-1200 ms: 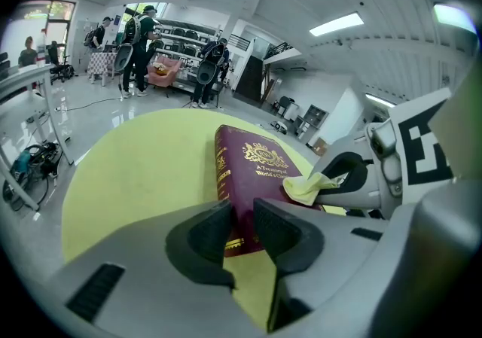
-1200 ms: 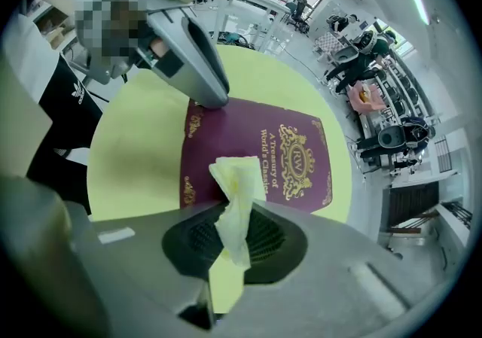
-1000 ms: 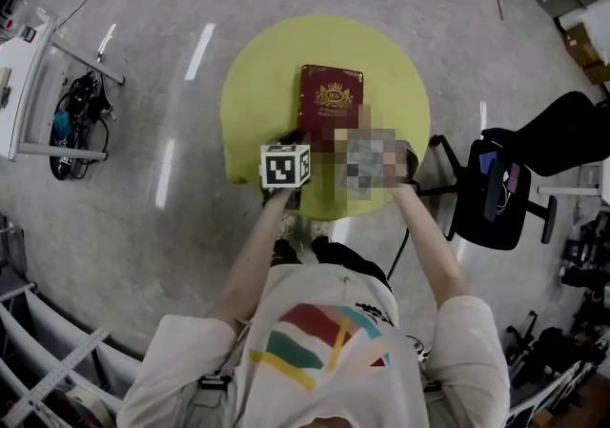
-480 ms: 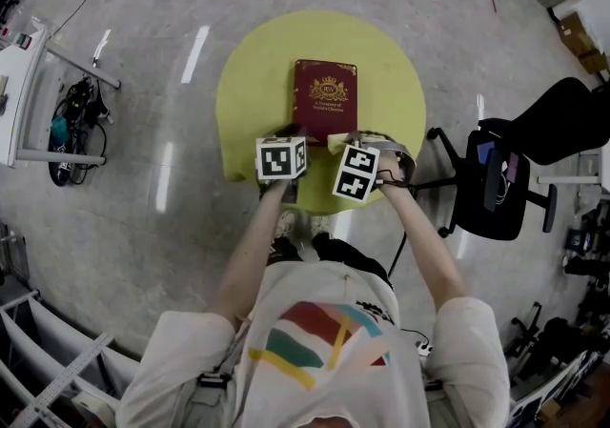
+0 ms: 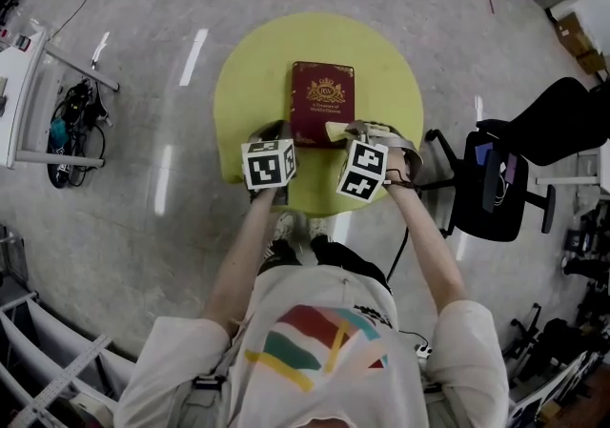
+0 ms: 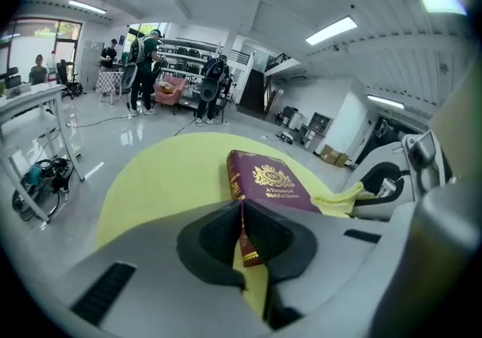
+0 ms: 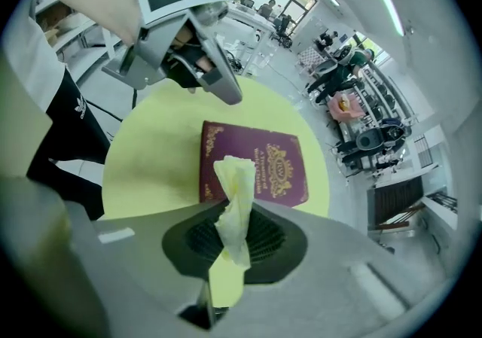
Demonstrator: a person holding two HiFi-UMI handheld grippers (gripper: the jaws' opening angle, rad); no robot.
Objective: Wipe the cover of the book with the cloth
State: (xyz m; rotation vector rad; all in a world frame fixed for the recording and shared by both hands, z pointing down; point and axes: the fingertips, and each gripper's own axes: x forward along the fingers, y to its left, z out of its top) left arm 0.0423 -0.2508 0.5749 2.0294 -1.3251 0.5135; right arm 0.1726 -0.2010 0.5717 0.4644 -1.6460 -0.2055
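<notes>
Head view: yellow table [image 5: 246, 83], glossy floor [image 5: 143, 54]; left claw [image 6: 242, 232] closed, right claw [image 7: 232, 248] on cloth [image 7: 236, 197]

The head camera sits high above the round yellow table [image 5: 250, 83] and looks steeply down, taking in its whole top. The camera on the left hand-held gripper [image 5: 275, 132] sits low at the near edge and faces the far edge, close to the dark red hardback book [image 5: 322, 102]. The camera on the right hand-held gripper [image 5: 355, 131] looks down from the near right edge toward the left edge. All three views share the book and the table top.
</notes>
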